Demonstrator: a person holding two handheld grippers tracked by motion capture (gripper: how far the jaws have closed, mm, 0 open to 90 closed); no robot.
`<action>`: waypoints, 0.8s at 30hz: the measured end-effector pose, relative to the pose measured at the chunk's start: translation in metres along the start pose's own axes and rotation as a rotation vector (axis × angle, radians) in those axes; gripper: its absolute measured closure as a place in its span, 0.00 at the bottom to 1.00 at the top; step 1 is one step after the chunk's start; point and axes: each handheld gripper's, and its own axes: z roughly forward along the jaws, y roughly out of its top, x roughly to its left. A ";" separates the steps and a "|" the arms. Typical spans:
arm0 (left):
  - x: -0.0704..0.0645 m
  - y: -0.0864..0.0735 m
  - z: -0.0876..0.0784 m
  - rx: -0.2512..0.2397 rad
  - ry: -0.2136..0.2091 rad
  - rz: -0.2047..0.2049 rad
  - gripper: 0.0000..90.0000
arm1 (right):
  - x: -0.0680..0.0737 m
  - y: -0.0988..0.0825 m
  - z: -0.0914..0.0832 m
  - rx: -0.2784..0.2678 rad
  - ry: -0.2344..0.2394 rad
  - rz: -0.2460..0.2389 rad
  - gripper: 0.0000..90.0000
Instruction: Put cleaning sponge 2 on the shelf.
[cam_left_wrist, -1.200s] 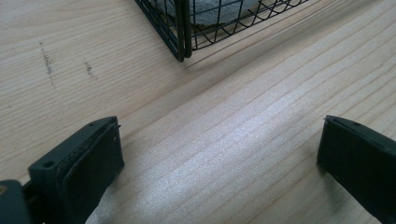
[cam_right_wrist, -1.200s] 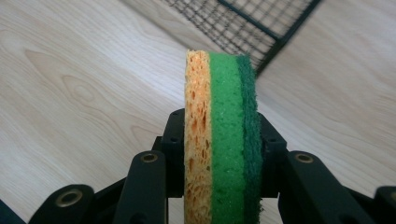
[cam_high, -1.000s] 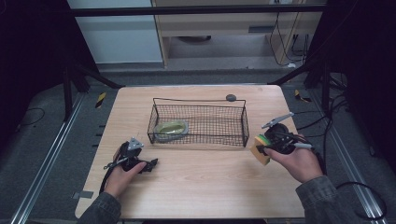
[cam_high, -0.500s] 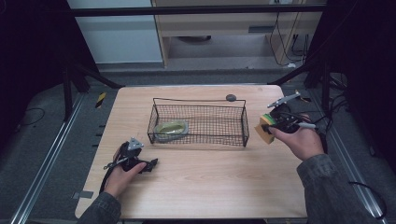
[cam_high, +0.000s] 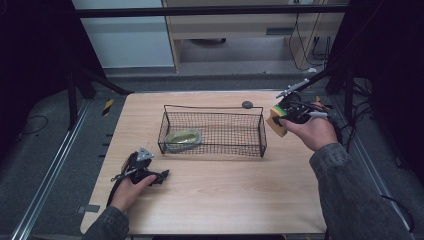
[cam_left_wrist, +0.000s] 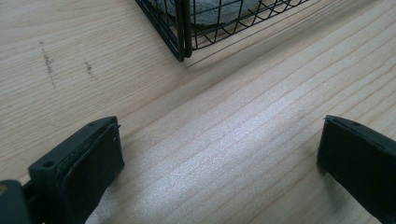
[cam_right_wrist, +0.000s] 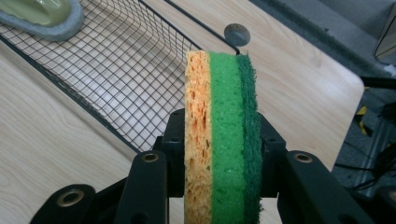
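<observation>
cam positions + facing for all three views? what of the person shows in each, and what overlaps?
High view: above the person's side, facing forward and down on the table; both forearms, left gripper, right gripper.
Left gripper view: low over the table, along its open jaws toward a wire basket corner.
Right gripper view: along jaws clamping a sponge, facing the basket.
Shared: all three show the basket; sponge in high and right gripper views.

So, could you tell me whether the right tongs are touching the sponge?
Touching. In the right gripper view the right tongs have both jaws pressed flat against the sides of the sponge, gripping it.
</observation>
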 end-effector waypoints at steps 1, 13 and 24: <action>0.000 0.000 0.000 0.000 0.000 0.000 0.00 | 0.001 0.003 -0.001 -0.004 -0.007 -0.013 0.72; 0.000 0.000 0.000 0.001 -0.004 0.002 0.00 | -0.001 0.030 -0.006 -0.047 -0.034 -0.039 0.72; 0.001 0.000 0.000 0.000 -0.004 0.003 0.00 | 0.007 0.044 0.017 -0.053 -0.006 -0.043 0.72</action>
